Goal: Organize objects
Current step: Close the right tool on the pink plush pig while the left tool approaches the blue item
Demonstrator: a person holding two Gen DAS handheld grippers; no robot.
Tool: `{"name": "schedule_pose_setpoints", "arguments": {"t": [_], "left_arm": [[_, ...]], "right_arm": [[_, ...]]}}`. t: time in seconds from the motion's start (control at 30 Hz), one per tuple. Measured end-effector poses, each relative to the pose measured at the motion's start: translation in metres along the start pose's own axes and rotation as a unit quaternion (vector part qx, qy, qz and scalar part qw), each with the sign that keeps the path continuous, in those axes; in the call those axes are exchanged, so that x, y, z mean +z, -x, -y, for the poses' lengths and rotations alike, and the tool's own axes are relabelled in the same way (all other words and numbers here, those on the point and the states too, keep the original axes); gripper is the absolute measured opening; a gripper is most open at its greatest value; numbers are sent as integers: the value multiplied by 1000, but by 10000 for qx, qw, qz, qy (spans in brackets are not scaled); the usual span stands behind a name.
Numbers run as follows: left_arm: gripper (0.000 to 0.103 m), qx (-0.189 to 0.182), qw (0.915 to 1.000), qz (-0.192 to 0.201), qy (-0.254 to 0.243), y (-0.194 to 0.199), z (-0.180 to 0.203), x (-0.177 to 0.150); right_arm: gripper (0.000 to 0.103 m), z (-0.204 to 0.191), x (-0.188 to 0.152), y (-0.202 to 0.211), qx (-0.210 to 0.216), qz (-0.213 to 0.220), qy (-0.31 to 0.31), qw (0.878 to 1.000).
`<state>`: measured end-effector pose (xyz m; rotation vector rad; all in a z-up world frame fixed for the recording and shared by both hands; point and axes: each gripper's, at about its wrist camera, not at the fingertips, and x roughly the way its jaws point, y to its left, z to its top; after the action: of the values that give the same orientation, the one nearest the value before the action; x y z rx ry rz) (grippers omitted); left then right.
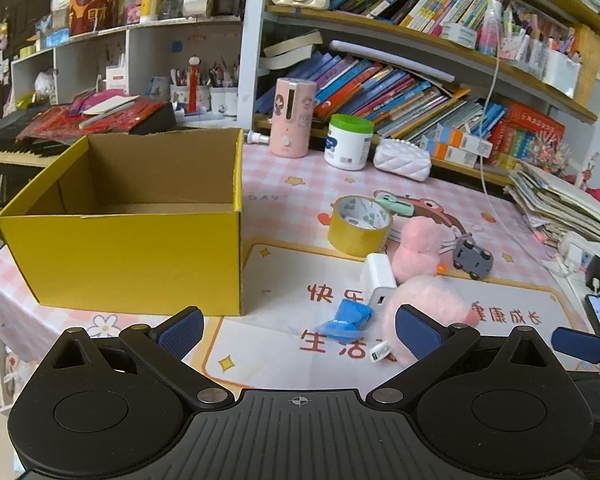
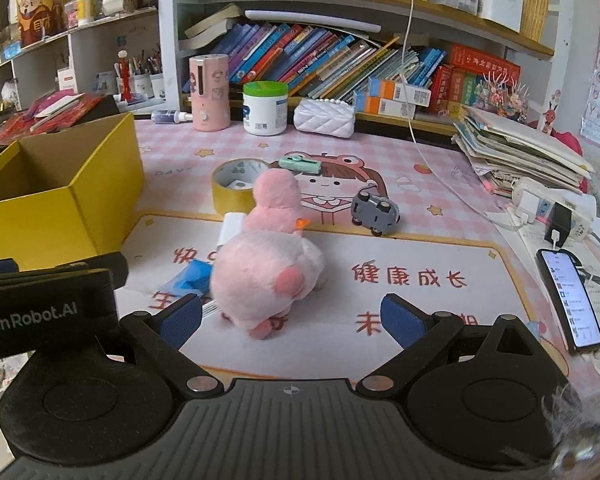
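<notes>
My left gripper (image 1: 298, 330): blue-padded jaws spread wide, holding nothing, hovering low over the near edge of the pink checked table mat (image 1: 300, 184); my right gripper (image 2: 290, 316): jaws likewise wide apart and empty, its opening facing the rump of the pink plush duck with orange beak (image 2: 268, 264), which lies on the white printed panel of the mat, near my left pad but not touching it as far as I can tell; open-topped yellow cardboard box with brown inside (image 1: 140, 240): at the left of the table, upright, its near right corner just ahead of my left pad (image 1: 180, 330), interior showing no contents in the part visible; crumpled blue plastic wrapper (image 1: 346, 320): on the mat between the box and the duck, beside the white cube charger (image 1: 376, 280), which touches the duck's flank; roll of yellow tape (image 1: 358, 226): behind the charger, lying flat, hollow upward; mint-green small case (image 2: 300, 163): just behind the tape; grey toy car (image 2: 375, 210): right of the duck's head, tipped, wheels toward me, standing apart with bare mat around it; black smartphone with lit screen (image 2: 571, 300): at the right edge of the mat, well apart from the duck; open mat lies between the duck and the phone, and between the box and the wrapper; pink cylindrical humidifier (image 2: 210, 94), white tub with green lid (image 2: 265, 108) and white quilted pouch (image 2: 324, 116): in a row along the far edge under the bookshelf.
</notes>
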<state>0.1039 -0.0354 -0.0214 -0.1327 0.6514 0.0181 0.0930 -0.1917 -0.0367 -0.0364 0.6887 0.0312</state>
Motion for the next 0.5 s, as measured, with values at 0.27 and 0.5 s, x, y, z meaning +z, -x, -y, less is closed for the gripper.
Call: {"name": "schedule_pose_setpoints", "arguments": {"t": [0.27,0.5], "left_arm": [[102,261,9995,-160,91,-23,16,11],[102,658,9972,-163,306,-33,15,17]], "right_arm": [[97,25,16,-32,234,-217,16,9995],[97,26,27,-69,729,-593,97,9955]]}}
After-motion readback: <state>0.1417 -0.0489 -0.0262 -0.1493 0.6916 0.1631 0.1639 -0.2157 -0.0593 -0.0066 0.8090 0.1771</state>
